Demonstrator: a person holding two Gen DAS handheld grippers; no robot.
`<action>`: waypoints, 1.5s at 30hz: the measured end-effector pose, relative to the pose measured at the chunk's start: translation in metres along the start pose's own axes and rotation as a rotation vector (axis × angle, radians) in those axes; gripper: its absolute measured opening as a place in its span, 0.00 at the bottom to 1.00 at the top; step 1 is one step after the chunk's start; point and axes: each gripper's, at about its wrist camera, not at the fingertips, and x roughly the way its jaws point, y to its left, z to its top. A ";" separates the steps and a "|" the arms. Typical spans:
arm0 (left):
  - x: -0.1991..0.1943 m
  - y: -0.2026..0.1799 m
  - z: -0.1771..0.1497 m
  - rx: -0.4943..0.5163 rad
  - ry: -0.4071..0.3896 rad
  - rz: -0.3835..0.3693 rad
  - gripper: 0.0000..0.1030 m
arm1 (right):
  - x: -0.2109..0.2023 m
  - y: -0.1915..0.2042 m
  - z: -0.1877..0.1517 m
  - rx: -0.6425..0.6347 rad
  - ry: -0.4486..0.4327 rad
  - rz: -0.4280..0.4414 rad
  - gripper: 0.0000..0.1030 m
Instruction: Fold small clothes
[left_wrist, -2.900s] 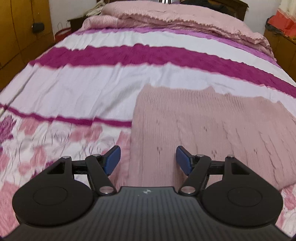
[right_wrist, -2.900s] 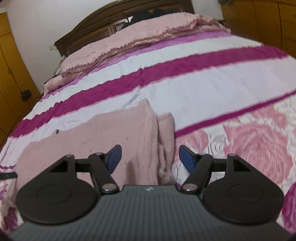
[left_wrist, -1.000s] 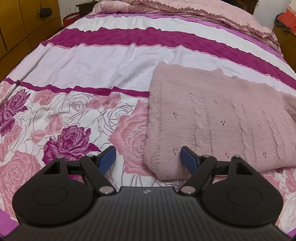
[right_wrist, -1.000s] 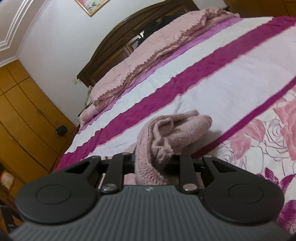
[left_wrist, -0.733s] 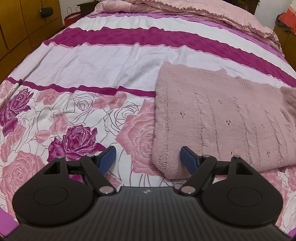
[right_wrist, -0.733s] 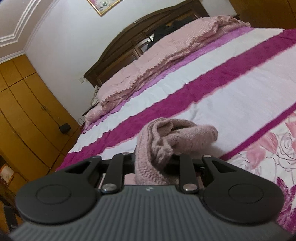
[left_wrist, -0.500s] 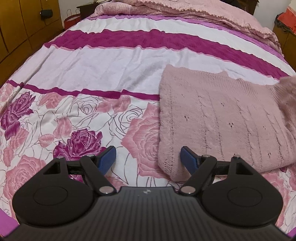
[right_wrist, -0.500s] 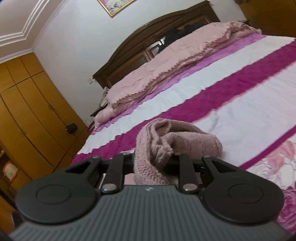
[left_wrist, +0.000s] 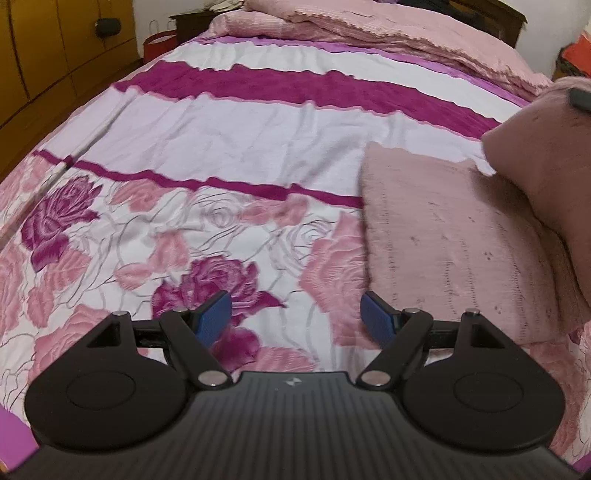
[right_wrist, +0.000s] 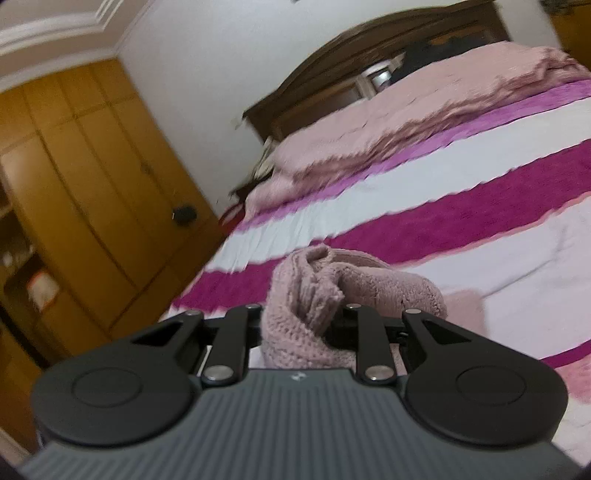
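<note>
A pink knitted sweater (left_wrist: 458, 243) lies on the bed at the right of the left wrist view. Its right side is lifted and folded over toward the left (left_wrist: 546, 155). My left gripper (left_wrist: 295, 317) is open and empty, low over the floral bedspread just left of the sweater's near left corner. My right gripper (right_wrist: 299, 317) is shut on a bunched edge of the sweater (right_wrist: 299, 295) and holds it raised above the bed. A bit of the right gripper (left_wrist: 580, 98) shows at the far right of the left wrist view.
The bedspread (left_wrist: 207, 155) has white and magenta stripes and pink roses. A folded pink blanket (left_wrist: 369, 26) lies by the dark headboard (right_wrist: 351, 77). Wooden wardrobes (right_wrist: 74, 177) stand to the left, with a red bag (left_wrist: 157, 42) beside the bed.
My right gripper shut on the sweater's right edge, lifted it and carried it leftward over the sweater. My left gripper pulled back off the sweater and shifted left, still open.
</note>
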 end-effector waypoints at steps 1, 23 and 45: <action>0.000 0.004 -0.001 -0.009 0.000 0.002 0.80 | 0.010 0.007 -0.006 -0.015 0.021 -0.001 0.24; 0.009 0.039 -0.008 -0.100 0.002 0.002 0.80 | 0.095 0.071 -0.084 -0.152 0.277 -0.014 0.26; -0.015 -0.022 0.038 0.079 -0.140 -0.126 0.80 | 0.000 0.008 -0.056 -0.086 0.144 -0.088 0.45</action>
